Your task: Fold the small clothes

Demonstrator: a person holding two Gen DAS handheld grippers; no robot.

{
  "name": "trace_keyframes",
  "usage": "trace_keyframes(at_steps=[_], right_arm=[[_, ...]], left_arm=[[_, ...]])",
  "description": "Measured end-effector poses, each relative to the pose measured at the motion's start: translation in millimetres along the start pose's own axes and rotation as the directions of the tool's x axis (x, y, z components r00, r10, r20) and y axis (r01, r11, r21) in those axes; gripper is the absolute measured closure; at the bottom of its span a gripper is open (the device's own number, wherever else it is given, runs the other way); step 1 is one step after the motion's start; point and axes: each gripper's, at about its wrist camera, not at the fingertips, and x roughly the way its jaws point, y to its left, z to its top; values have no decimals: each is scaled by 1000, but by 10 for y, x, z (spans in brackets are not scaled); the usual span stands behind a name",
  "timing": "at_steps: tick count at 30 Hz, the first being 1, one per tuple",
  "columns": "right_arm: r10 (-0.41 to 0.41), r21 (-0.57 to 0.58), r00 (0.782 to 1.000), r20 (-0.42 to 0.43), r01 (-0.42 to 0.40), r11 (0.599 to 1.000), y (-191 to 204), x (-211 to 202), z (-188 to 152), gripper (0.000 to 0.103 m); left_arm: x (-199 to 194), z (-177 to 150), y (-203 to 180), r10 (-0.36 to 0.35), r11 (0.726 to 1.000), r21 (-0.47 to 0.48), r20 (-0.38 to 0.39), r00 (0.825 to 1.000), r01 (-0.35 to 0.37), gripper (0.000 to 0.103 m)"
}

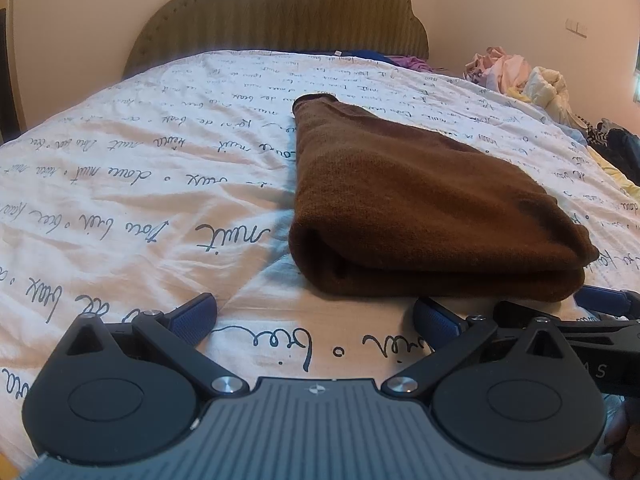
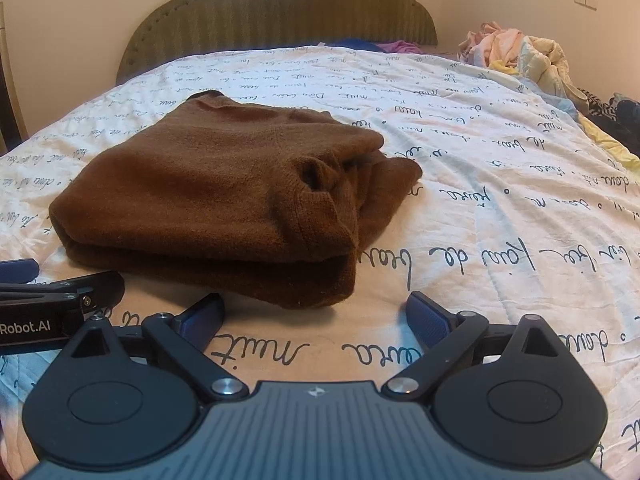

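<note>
One brown knit garment [image 1: 420,208] lies folded on the script-printed bedspread [image 1: 140,184], at centre-right of the left wrist view and centre-left of the right wrist view. Just below its near edge, the left gripper [image 1: 316,320] and right gripper [image 2: 316,320] both rest with jaws spread wide, holding nothing. A pile of loose clothes [image 2: 516,52] sits at upper right, beside the padded headboard [image 2: 280,12].

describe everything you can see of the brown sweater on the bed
The brown sweater is a soft, fuzzy knit, folded into a thick, layered rectangle, lying flat on the white script-printed bedspread. Its rounded fold faces the cameras. On its right side a ribbed cuff or hem and loose layers bunch out untidily. Both open grippers, left gripper and right gripper, sit just short of it, not touching.
</note>
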Motion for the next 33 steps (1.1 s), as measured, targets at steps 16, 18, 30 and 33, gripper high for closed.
trace_keyframes(at_steps=[16, 18, 30, 33], right_arm=[[-14, 8, 1000, 7, 14, 1000, -4, 1, -26, 0], [-14, 7, 1000, 8, 14, 1000, -4, -1, -28, 0], [9, -1, 1000, -4, -9, 1000, -51, 16, -11, 0], [9, 0, 1000, -4, -9, 1000, -51, 17, -13, 0]], left_arm=[[7, 21, 3, -2, 1000, 4, -10, 1000, 2, 0], [11, 18, 8, -5, 1000, 12, -10, 1000, 5, 0], [29, 8, -16, 4, 1000, 31, -11, 1000, -4, 0], [33, 8, -11, 4, 1000, 29, -9, 1000, -3, 0]])
